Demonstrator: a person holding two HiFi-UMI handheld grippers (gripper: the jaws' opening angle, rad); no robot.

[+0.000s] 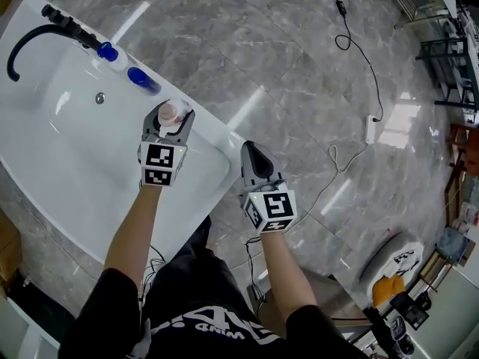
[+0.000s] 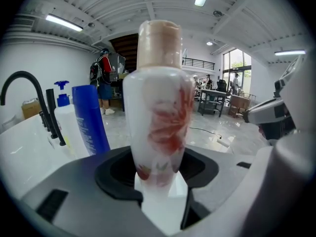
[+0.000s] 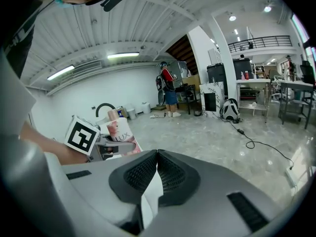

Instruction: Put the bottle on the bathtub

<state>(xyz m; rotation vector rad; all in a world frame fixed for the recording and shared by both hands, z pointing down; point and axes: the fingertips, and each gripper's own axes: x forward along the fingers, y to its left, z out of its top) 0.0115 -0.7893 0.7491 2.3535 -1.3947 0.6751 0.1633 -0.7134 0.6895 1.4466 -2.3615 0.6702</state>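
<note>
On the left claw: clenched round the lower body of the white bottle, upright, over the bathtub rim; can't tell if it touches. The right claw is closed, empty, beside the tub. A blue bottle and tap sit farther along. Bottle probably light, stiff, slick plastic; tall and tippy, so the low grip suits.

The bathtub is gleaming glossy white and smooth. The floor is shining like polished grey marble. The bottle is looking like frosted, milky plastic, with a matt beige cap. The blue bottle is showing glossy plastic, and the faucet is looking matt black. The right tool is showing matt grey plastic with ribbed black pads.
</note>
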